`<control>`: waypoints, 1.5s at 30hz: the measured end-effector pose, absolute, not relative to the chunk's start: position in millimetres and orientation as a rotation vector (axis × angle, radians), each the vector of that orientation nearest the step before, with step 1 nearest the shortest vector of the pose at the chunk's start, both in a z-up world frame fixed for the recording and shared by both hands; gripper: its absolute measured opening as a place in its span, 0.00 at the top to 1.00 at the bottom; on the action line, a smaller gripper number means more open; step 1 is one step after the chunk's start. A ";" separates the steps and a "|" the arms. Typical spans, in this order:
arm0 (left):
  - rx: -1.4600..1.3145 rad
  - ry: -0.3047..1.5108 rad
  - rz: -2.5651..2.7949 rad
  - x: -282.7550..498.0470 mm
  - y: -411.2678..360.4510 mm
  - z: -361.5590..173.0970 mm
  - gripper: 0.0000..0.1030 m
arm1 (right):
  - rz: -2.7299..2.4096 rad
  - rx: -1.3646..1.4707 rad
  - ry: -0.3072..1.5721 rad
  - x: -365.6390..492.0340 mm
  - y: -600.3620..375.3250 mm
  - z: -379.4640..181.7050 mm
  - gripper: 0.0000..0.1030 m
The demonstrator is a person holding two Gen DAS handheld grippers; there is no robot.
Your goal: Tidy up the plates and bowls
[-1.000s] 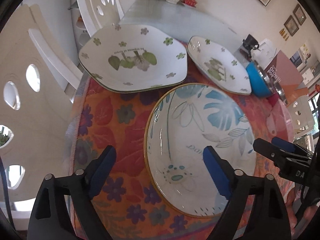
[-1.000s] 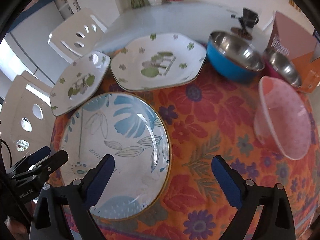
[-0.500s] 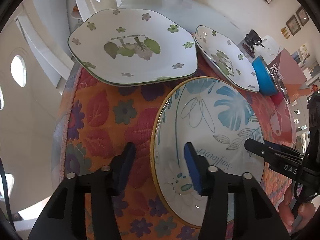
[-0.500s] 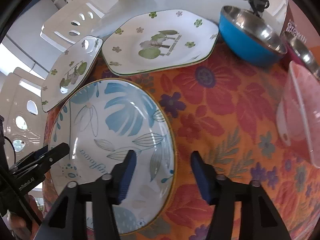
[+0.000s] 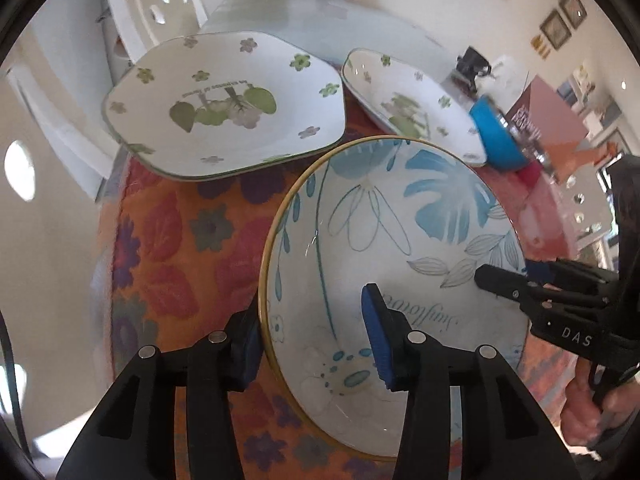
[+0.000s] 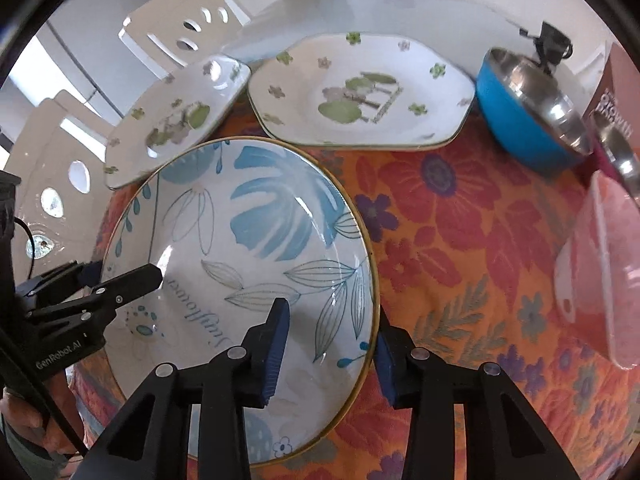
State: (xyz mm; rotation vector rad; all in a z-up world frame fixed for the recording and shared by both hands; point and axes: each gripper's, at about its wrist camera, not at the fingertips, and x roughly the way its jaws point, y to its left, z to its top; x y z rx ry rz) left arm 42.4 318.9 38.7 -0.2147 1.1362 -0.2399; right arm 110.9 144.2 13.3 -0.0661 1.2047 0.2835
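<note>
Since a second ago both my grippers have just been closing on opposite rims of the blue-leaf plate [image 5: 400, 240], which now looks tilted off the flowered tablecloth [image 5: 168, 240]. Through the left wrist, my left gripper [image 5: 312, 336] straddles the near-left rim, though real pinch I cannot tell. Through the right wrist, my right gripper [image 6: 330, 344] clamps the plate's right edge.

The left gripper [image 5: 314, 342] and the right gripper [image 6: 330, 346] are built of matte black plastic, studded with round silver screws. Ribbed blue pads are fitted inside the fingers [image 5: 378, 340]. White lettering is printed on each body, and a thin black cable [image 6: 24, 236] is attached.
</note>
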 end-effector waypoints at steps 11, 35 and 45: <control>-0.288 1.006 -0.235 -8.1 325.8 113.4 0.60 | 0.309 -0.019 1.181 54.3 136.0 72.5 0.62; -0.249 1.134 -0.253 -81.8 311.2 61.9 0.60 | 0.289 -0.011 1.319 -16.1 124.2 27.1 0.62; -0.267 1.204 -0.263 -81.1 311.0 27.3 0.60 | 0.253 -0.056 1.336 -12.5 125.8 3.7 0.62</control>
